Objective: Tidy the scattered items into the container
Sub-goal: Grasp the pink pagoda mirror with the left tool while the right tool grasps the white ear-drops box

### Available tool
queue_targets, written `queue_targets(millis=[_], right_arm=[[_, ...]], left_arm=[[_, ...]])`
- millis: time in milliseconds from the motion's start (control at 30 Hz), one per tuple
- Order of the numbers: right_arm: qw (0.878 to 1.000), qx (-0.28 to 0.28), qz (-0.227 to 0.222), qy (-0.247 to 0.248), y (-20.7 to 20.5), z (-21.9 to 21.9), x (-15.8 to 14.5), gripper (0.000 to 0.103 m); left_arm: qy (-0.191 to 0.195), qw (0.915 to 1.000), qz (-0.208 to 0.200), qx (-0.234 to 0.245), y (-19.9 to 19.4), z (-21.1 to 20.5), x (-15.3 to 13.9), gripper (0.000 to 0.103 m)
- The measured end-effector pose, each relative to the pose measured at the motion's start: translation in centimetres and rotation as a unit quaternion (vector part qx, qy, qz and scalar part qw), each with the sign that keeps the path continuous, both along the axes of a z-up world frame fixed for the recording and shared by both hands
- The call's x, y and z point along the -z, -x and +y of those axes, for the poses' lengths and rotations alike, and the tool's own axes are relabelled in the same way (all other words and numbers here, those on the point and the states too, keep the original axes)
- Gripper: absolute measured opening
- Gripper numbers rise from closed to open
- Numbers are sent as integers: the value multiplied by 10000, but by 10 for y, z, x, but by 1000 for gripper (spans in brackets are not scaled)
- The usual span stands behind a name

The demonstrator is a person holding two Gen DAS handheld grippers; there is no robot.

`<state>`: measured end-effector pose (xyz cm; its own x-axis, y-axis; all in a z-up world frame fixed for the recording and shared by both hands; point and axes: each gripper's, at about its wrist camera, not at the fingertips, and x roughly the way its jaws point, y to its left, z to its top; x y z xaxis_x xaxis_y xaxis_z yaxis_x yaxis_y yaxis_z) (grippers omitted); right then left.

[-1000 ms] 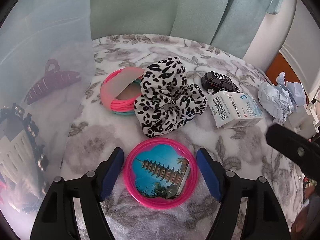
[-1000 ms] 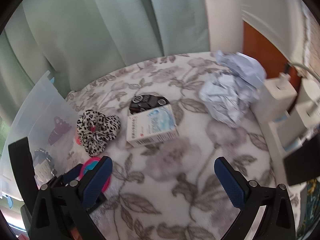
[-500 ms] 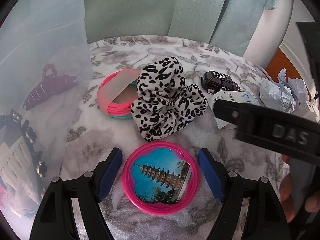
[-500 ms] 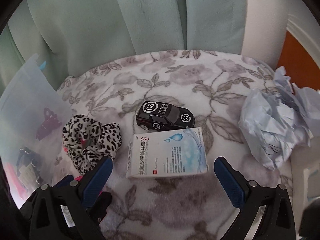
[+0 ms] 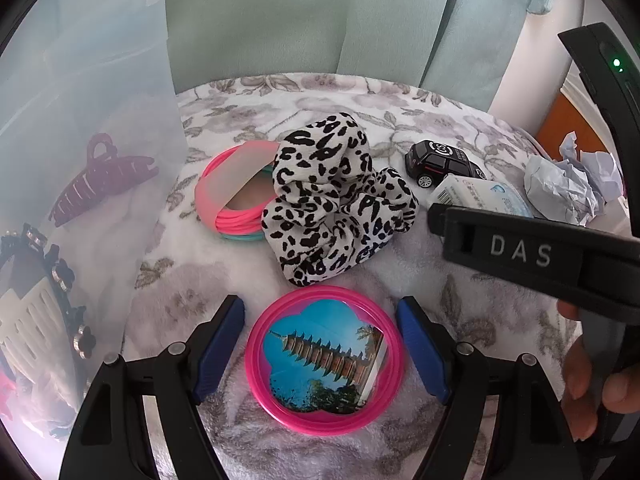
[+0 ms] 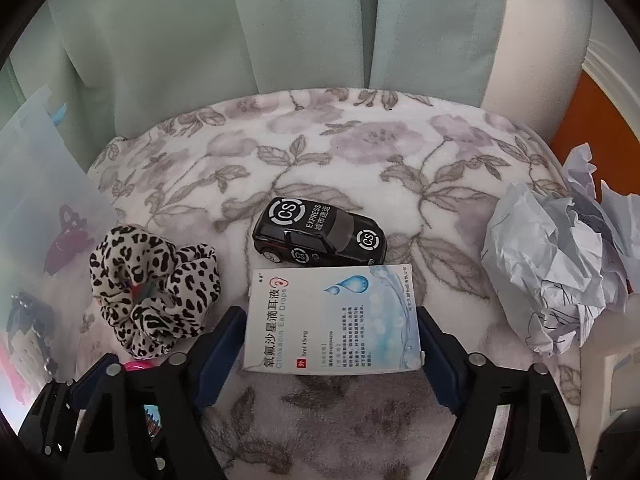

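My left gripper [image 5: 322, 354] is open, its blue pads on either side of a pink round dish with a pagoda picture [image 5: 325, 360] on the floral blanket. My right gripper [image 6: 330, 356] is open, its pads close beside a white ear-drops box [image 6: 332, 320], which also shows in the left wrist view [image 5: 480, 196]. A leopard scrunchie [image 5: 336, 200] lies beyond the dish beside pink bangles [image 5: 232, 192]. A black toy car [image 6: 320, 232] sits just behind the box. The clear plastic container [image 5: 80, 160] stands at left, holding hair claws [image 5: 100, 180].
Crumpled paper [image 6: 552, 268] lies at the right edge of the blanket. Green curtains [image 6: 280, 32] hang behind. The right gripper's black body [image 5: 532, 256] and the holding hand cross the right side of the left wrist view.
My right gripper has swung left and forward to the ear-drops box, and its jaws have narrowed around it. My left gripper has stayed around the pink dish.
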<state>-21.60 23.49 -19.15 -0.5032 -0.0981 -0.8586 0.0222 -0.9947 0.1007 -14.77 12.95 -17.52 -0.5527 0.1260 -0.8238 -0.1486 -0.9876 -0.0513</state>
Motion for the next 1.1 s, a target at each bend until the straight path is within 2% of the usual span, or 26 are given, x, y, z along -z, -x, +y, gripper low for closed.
queue_targets(millis=[200,433,767,1100], right_arm=[[10000,24,13,61,-4,6,-1,74],[9997,163,-9,161,-12,11,-4,74],[9977,573,-142,338,-52,28,-9,74],[9949,790,-273,556,-89,34,-12,74]], left_arm=[[33,10000,41,-18,0,2,-3,79],[14,10000,58,-15,0,2,-4,79],[32,10000,37,-56,-2,-3,-3,73],[103,9999,-43,104,-8,-4,-4,73]])
